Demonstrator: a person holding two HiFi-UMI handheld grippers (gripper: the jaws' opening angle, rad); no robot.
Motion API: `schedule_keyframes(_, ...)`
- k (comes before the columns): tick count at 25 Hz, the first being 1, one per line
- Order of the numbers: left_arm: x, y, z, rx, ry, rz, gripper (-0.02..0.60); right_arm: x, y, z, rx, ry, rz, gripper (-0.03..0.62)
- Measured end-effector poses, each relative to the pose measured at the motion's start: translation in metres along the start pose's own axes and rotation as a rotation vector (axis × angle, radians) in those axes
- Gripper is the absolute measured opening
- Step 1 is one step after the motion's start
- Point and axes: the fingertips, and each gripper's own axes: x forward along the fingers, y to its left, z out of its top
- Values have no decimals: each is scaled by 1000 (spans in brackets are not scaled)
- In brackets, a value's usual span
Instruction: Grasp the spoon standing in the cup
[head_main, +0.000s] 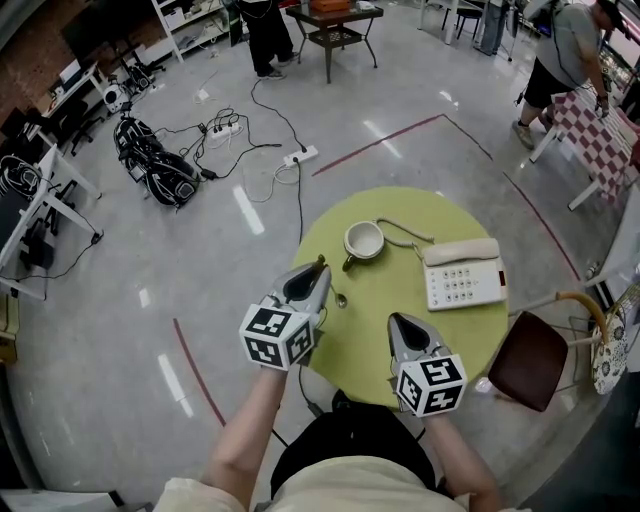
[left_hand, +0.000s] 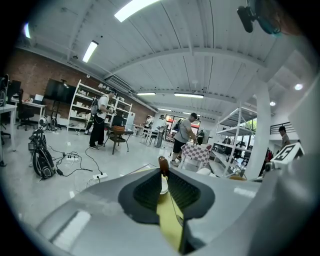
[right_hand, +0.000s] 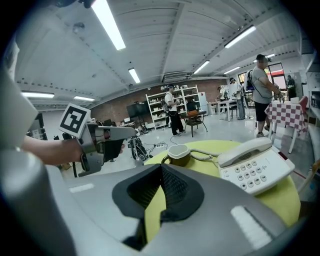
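While the left gripper (head_main: 318, 270) pinches the slim metal spoon with a brown handle tip (head_main: 341, 299), the spoon is out of the olive ceramic cup (head_main: 364, 240), bowl down over the round yellow-green table (head_main: 380, 335). The right gripper (head_main: 398, 320) hovers near, jaws pressed together, empty.

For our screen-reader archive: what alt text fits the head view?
The left claw grips a brown-handled spoon at the edge of a round yellow-green table; the right claw is shut and empty. A cup and a white telephone sit farther back.
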Motion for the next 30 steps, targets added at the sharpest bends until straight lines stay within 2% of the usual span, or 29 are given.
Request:
schedule_keyframes(19, -35, -25, -43, -18, 58, 2, 41, -25, 12, -15, 5, -8, -18, 2)
schedule_keyframes(30, -49, -32, -56, -39, 74, 7, 41, -32, 20, -5, -6, -44, -3, -2)
